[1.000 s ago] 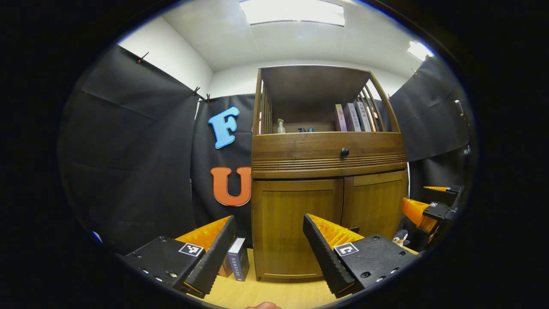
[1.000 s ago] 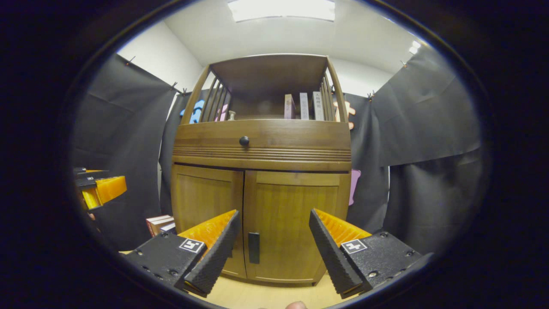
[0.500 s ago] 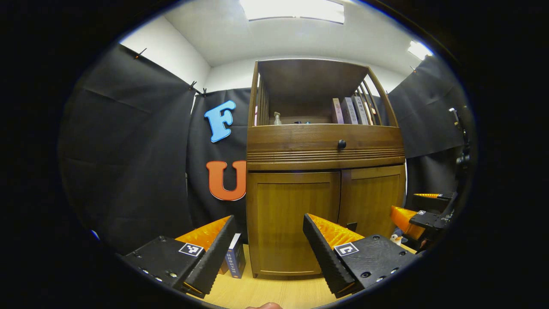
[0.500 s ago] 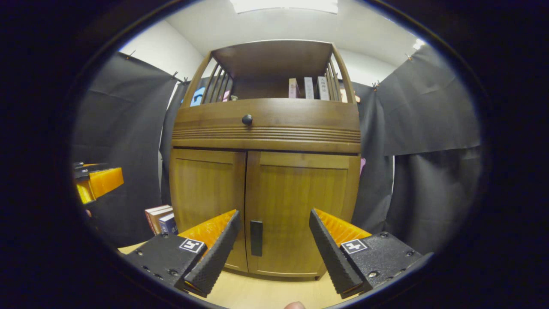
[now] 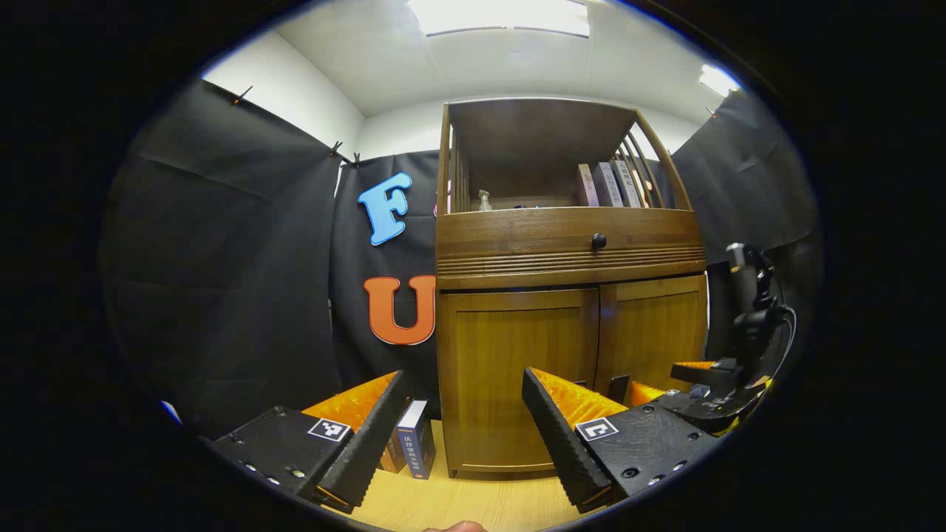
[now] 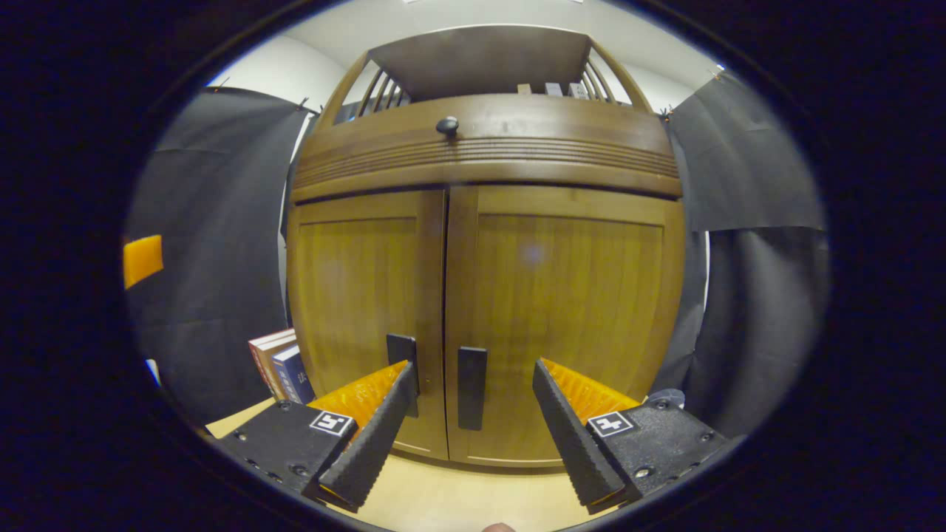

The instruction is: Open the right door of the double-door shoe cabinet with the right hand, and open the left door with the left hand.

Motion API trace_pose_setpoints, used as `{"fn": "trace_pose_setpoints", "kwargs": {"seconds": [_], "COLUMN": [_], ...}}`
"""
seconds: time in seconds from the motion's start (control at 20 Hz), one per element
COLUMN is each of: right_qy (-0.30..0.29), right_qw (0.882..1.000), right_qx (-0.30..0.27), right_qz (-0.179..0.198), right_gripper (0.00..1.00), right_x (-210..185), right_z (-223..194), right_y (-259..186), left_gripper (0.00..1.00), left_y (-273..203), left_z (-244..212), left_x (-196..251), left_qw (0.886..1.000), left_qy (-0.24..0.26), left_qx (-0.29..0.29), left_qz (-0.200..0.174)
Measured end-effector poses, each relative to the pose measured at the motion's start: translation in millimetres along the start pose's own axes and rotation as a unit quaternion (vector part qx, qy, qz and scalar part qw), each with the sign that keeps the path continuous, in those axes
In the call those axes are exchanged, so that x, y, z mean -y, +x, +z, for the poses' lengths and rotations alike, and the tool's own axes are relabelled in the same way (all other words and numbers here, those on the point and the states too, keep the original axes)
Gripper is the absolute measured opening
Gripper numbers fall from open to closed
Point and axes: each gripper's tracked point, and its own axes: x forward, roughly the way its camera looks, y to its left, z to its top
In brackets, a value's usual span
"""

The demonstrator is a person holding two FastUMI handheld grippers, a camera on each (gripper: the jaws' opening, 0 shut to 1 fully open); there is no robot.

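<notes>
The wooden shoe cabinet has both doors shut. In the right gripper view the right door (image 6: 569, 310) and the left door (image 6: 355, 295) are close ahead. Each carries a black vertical handle near the middle seam: right handle (image 6: 471, 388), left handle (image 6: 403, 355). My right gripper (image 6: 469, 436) is open, and the right handle stands just beyond the gap between its fingers. In the left gripper view my left gripper (image 5: 465, 436) is open, a little way back from the left door (image 5: 517, 369). The right gripper (image 5: 695, 391) is there too, close to the right door (image 5: 654, 332).
A drawer with a round black knob (image 6: 447, 125) sits above the doors, and above it an open shelf with books (image 5: 610, 185). Books (image 5: 414, 447) stand on the light wooden tabletop (image 6: 458, 502) left of the cabinet. Black cloth walls hang on both sides.
My right gripper has moved in close to the doors, so both handles now loom large. The left gripper has shifted only slightly. Both doors stay shut.
</notes>
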Motion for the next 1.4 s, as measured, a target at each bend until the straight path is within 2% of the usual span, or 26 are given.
{"fn": "trace_pose_setpoints", "kwargs": {"seconds": [0.25,0.45,0.55,0.6,0.85,1.0,1.05,1.25,1.4], "right_qy": [0.020,0.011,0.006,0.006,0.009,0.024,0.022,0.024,0.033], "right_qw": [0.999,0.999,0.999,0.999,0.998,0.997,0.998,0.997,0.997], "right_qx": [-0.019,-0.031,-0.035,-0.034,-0.043,-0.056,-0.053,-0.049,-0.054], "right_qz": [0.020,0.002,-0.012,-0.019,-0.042,-0.037,-0.040,-0.047,-0.050], "right_gripper": [0.95,0.92,0.87,0.80,0.62,0.43,0.39,0.34,0.30], "right_x": [-7.8,-5.0,-2.0,-1.5,2.9,0.3,2.0,1.3,1.7], "right_z": [-23.3,-38.6,-43.8,-45.9,-57.8,-66.5,-67.2,-67.7,-67.8], "right_y": [38.2,58.3,76.2,84.8,96.8,102.8,104.4,103.0,100.1], "left_gripper": [0.95,0.95,0.95,0.95,0.95,0.95,0.95,0.95,0.95], "left_y": [-2.6,-4.9,-4.7,-4.7,-3.0,-4.4,-4.0,-4.7,-7.7], "left_z": [-4.6,-11.0,-14.2,-14.3,-18.7,-19.9,-21.0,-20.6,-26.7], "left_x": [-17.0,-26.7,-32.0,-33.4,-40.2,-41.0,-40.2,-36.3,-27.8], "left_qw": [1.000,0.999,0.999,0.999,0.999,0.999,0.999,0.999,0.999], "left_qy": [0.007,0.011,0.014,0.014,0.012,0.013,0.013,0.009,-0.016], "left_qx": [-0.007,-0.015,-0.019,-0.019,-0.023,-0.026,-0.027,-0.025,-0.031], "left_qz": [0.018,0.028,0.034,0.035,0.040,0.036,0.034,0.024,0.006]}}
